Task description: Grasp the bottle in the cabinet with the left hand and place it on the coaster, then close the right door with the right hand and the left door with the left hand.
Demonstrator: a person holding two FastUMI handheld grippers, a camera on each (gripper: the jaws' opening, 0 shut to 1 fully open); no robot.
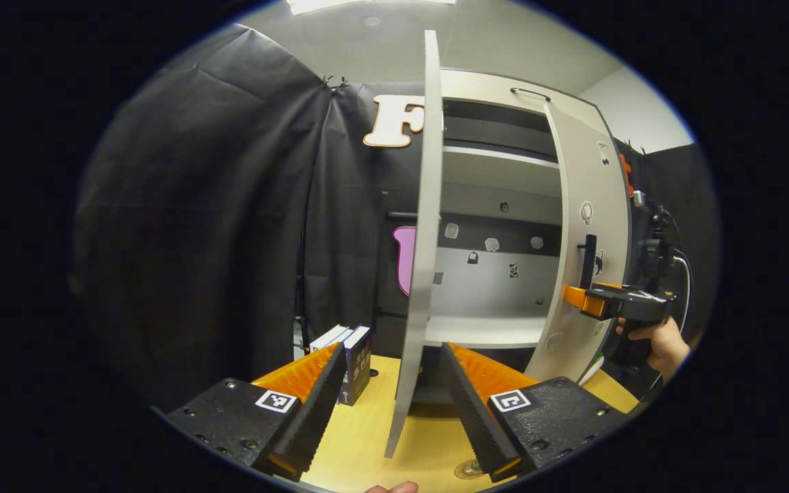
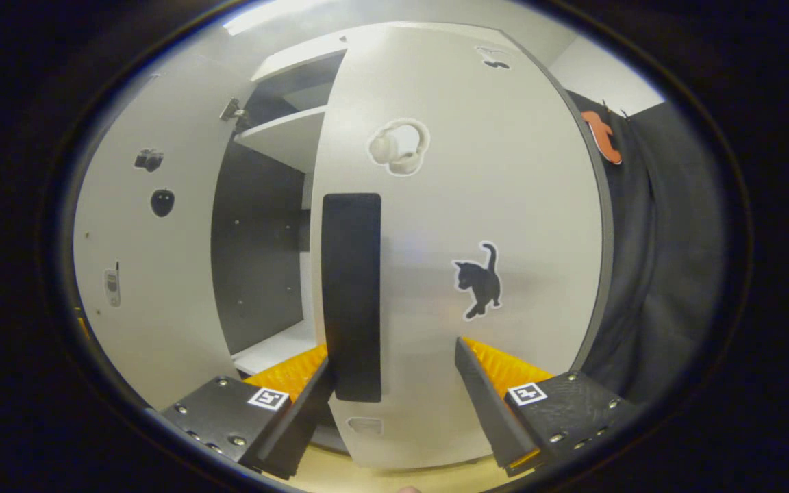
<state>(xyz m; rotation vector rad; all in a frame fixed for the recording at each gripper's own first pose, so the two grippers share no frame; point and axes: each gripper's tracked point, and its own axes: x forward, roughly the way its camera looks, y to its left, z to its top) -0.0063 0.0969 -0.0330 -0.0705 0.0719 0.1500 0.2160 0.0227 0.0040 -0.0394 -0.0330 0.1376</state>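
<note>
Two small boxes [image 1: 350, 359] stand on the wooden table [image 1: 429, 445], left of the cabinet [image 1: 497, 205]. The left door [image 1: 420, 239] sticks out edge-on, right between the spread fingers of the left gripper [image 1: 387, 404], which holds nothing. The right door [image 2: 463, 239] is white with a cat sticker [image 2: 479, 281] and a black handle [image 2: 351, 294]. The right gripper [image 2: 394, 397] is close up to it, fingers wide, one on each side of the handle's bottom end. A hand [image 1: 661, 342] holds that gripper. Part of a round coaster [image 1: 468, 469] shows on the table by the left gripper.
</note>
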